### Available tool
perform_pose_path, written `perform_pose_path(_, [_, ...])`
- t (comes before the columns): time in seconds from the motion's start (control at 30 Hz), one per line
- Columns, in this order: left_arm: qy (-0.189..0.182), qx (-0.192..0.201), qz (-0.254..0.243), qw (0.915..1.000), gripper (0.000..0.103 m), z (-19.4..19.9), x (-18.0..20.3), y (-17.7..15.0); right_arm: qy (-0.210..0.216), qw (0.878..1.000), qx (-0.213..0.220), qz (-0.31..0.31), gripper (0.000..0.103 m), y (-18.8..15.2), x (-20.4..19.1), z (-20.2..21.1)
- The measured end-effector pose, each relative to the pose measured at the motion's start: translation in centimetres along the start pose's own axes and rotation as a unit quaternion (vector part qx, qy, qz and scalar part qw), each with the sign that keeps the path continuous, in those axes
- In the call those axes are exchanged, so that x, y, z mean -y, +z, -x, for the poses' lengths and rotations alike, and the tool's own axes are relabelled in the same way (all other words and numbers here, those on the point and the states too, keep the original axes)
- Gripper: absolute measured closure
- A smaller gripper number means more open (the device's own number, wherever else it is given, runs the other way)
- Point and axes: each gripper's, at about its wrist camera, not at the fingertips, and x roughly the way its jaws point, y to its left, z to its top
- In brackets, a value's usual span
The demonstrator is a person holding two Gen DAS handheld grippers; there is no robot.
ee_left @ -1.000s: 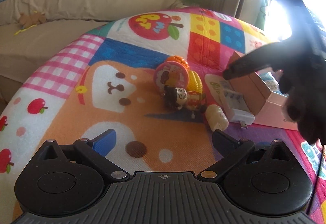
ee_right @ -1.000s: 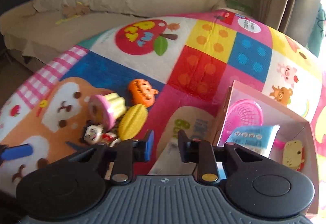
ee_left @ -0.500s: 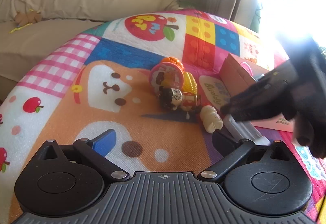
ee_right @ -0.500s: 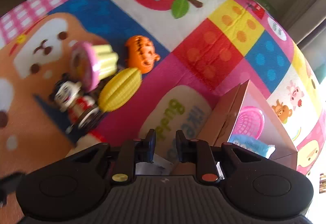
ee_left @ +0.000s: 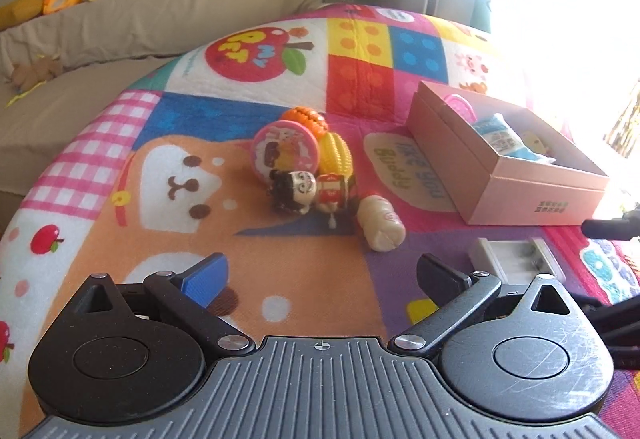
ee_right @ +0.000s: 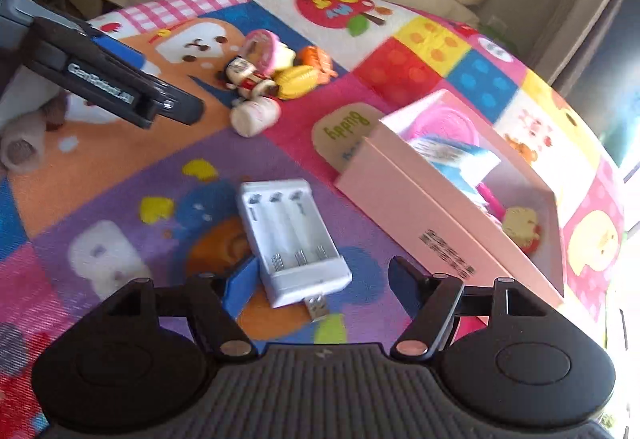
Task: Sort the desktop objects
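Left wrist: left gripper (ee_left: 322,273) fingers spread, nothing between — toy pile (ee_left: 308,163) ahead on play mat (ee_left: 160,167), pink box (ee_left: 500,163) at right. Right wrist: right gripper (ee_right: 320,281) fingers opening, white battery charger (ee_right: 292,239) lying on mat between them, ungripped — box just right.

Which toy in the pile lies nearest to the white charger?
The cream bottle: it lies at the pile's near edge, toward the charger; the others lie behind it.
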Motion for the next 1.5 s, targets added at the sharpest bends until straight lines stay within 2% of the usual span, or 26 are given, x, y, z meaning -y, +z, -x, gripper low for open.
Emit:
perform_pose_path(0.03, [0.002, 0.001, -0.006, 1.0, 0.0, -0.3, 0.6, 0.3, -0.027, 1.0, 0.001, -0.015, 0.032, -0.5, 0.7, -0.2])
perform_pose_path(0.1, [0.007, 0.004, -0.018, 0.9998, 0.0, -1.0, 1.7, 0.9, -0.051, 0.997, 0.002, -0.065, 0.032, -1.2, 2.5, -0.2])
perform_pose_path(0.2, [0.014, 0.001, -0.027, 0.9995, 0.003, -2.3, 3.0, 1.9, -0.016, 0.988, 0.011, -0.153, 0.026, -2.7, 4.9, 0.6])
perform_pose_path(0.27, [0.019, -0.012, -0.035, 0.9991, 0.018, -3.3, 3.8, 2.3, -0.004, 0.983, 0.02, -0.18, 0.021, -3.7, 5.4, 1.2])
perform_pose_path(0.33, [0.038, -0.023, -0.047, 0.9979, 0.023, -4.3, 4.3, 2.4, 0.004, 0.981, 0.026, -0.194, 0.019, -4.9, 5.5, 1.5])
perform_pose_path(0.5, [0.105, -0.021, -0.087, 0.9905, 0.014, -4.4, 3.2, 1.9, 0.024, 0.977, 0.021, -0.212, 0.018, -6.4, 5.3, 1.3])
perform_pose_path(0.6, [0.141, -0.016, -0.077, 0.9869, 0.012, -3.6, 1.2, 2.0, 0.026, 0.973, 0.033, -0.226, 0.007, -6.4, 5.5, 1.7])
perform_pose_path(0.63, [0.14, -0.013, -0.073, 0.9874, 0.012, -3.3, 0.7, 2.0, 0.029, 0.973, 0.033, -0.229, 0.007, -6.3, 5.4, 1.7])
perform_pose_path(0.73, [0.076, -0.007, -0.073, 0.9944, 0.012, -2.3, 0.3, 2.0, 0.035, 0.973, 0.031, -0.224, 0.007, -6.2, 5.1, 1.5])
perform_pose_path(0.8, [0.053, -0.002, -0.082, 0.9953, 0.012, -2.2, 1.0, 1.9, 0.039, 0.973, 0.028, -0.228, 0.006, -6.2, 5.2, 1.4])
perform_pose_path(1.0, [0.06, -0.017, -0.083, 0.9946, 0.02, -4.6, 2.9, 1.9, 0.031, 0.972, 0.025, -0.231, 0.006, -6.2, 5.1, 1.3])
perform_pose_path(1.1, [0.062, -0.019, -0.061, 0.996, 0.035, -5.5, 2.8, 2.6, 0.033, 0.973, 0.026, -0.227, 0.005, -6.1, 5.0, 1.4])
perform_pose_path(1.13, [0.062, -0.02, -0.06, 0.996, 0.049, -5.7, 2.8, 2.8, 0.036, 0.973, 0.025, -0.225, 0.005, -5.9, 4.9, 1.3])
perform_pose_path(1.17, [0.061, -0.022, -0.06, 0.9961, 0.055, -5.7, 2.8, 2.9, 0.039, 0.974, 0.024, -0.222, 0.005, -5.7, 4.7, 1.2])
perform_pose_path(1.37, [0.029, -0.025, -0.071, 0.9968, 0.055, -2.6, 2.7, 1.6, 0.048, 0.977, 0.033, -0.207, 0.004, -3.6, 3.4, 0.5])
perform_pose_path(1.5, [0.003, -0.029, -0.075, 0.9968, 0.055, 0.3, 2.6, -0.4, 0.066, 0.972, 0.016, -0.223, 0.002, -1.8, 3.2, -1.1])
